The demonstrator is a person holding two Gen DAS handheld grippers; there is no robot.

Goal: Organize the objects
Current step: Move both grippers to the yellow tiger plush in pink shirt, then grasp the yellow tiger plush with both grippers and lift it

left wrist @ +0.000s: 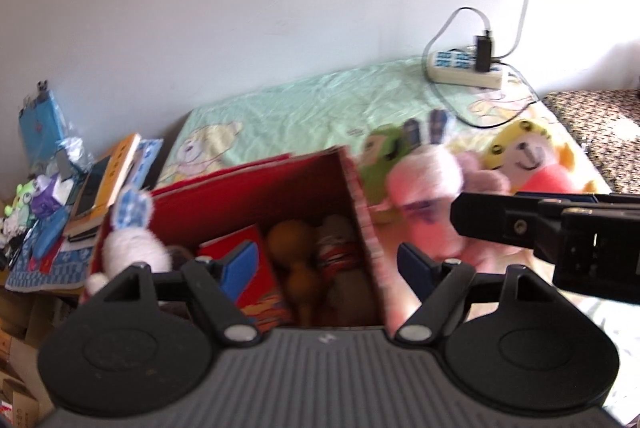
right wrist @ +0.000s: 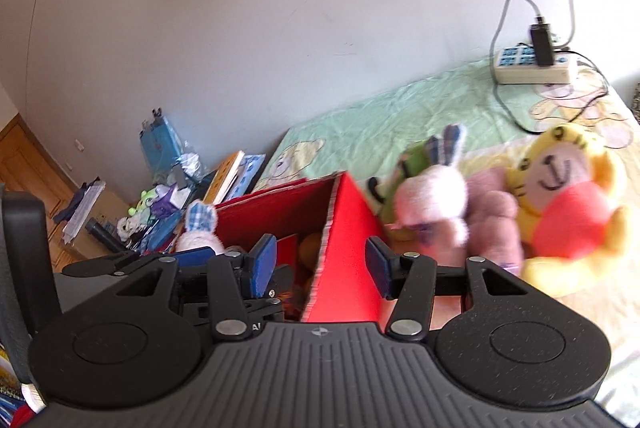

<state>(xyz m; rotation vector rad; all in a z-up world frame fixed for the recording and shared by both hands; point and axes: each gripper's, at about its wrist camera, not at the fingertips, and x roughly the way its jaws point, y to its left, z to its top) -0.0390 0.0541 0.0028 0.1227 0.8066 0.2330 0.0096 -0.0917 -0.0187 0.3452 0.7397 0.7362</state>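
No readable writing showed on any item. At far left, a cluttered table point(left wrist: 48, 268) carried books point(left wrist: 108, 183) and packets. A white rabbit toy point(left wrist: 132, 248) with blue checked ears sat at the left rim of an open red box point(left wrist: 256, 195) on the bed point(left wrist: 320, 99), which held a red packet point(left wrist: 260, 288) and brown gourds point(left wrist: 296, 260). The left tool point(left wrist: 328, 268) hung over the box, jaws apart, gripping nothing; the right tool point(right wrist: 320, 260) straddled the box's right wall, also apart. Right of the box lay a pink rabbit point(right wrist: 432, 195), a green toy point(right wrist: 408, 163) and a yellow tiger toy point(right wrist: 568, 195).
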